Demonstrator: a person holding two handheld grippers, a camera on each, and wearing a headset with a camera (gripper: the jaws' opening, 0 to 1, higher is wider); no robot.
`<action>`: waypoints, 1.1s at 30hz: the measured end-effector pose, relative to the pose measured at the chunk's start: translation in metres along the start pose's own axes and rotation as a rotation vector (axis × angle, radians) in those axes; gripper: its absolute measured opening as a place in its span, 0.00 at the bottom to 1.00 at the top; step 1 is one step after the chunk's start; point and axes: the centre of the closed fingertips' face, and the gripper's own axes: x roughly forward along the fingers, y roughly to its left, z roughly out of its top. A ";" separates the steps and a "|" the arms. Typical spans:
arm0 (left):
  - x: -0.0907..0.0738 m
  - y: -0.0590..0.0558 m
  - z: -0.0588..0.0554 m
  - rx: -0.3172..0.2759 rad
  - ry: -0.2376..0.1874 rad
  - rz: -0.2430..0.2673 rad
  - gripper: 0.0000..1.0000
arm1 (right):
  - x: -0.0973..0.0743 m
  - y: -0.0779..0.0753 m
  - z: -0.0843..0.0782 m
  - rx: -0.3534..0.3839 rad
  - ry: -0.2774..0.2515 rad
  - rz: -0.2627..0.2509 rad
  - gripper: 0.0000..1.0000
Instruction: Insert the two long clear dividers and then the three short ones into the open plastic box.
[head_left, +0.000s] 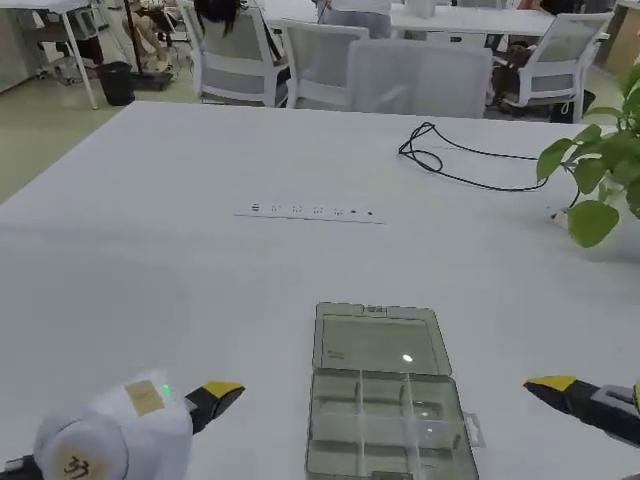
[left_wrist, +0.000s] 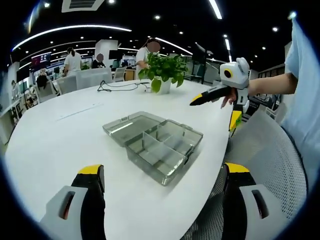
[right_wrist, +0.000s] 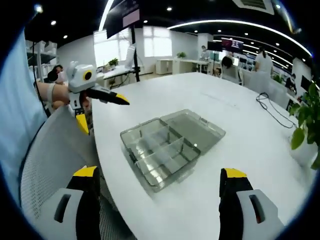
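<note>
The open plastic box (head_left: 388, 428) sits on the white table (head_left: 160, 270) near its front edge, between the two grippers. Its lid (head_left: 378, 342) is folded flat on the table on the far side of the base. Clear dividers (left_wrist: 161, 142) already stand inside the base and split it into compartments. We see nothing else in the compartments, and we cannot count the walls for certain.

The left gripper (left_wrist: 163, 171) and the right gripper (right_wrist: 160, 173) each have their yellow-tipped jaws spread wide, and neither holds anything. Both are clear of the box, one on each side of it.

The head view takes in the far side of the table, with a white power strip (head_left: 312, 211) well beyond the box, a looped black cable (head_left: 440, 160) and a green plant (head_left: 600, 170) at the right edge. The gripper views look at the box from a low angle, so we can see how tall its walls are. They also show a mesh chair back (left_wrist: 265, 150) close by the table edge and the hand around each opposite gripper.
</note>
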 end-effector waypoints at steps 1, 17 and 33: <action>-0.004 0.006 -0.003 0.013 0.007 0.043 1.00 | -0.002 -0.001 -0.002 0.003 -0.015 -0.037 1.00; -0.010 0.017 -0.014 0.052 0.010 0.155 1.00 | -0.027 -0.016 0.009 -0.010 -0.163 -0.286 1.00; -0.006 0.019 -0.017 0.099 0.031 0.161 1.00 | -0.026 -0.017 0.002 0.000 -0.186 -0.280 1.00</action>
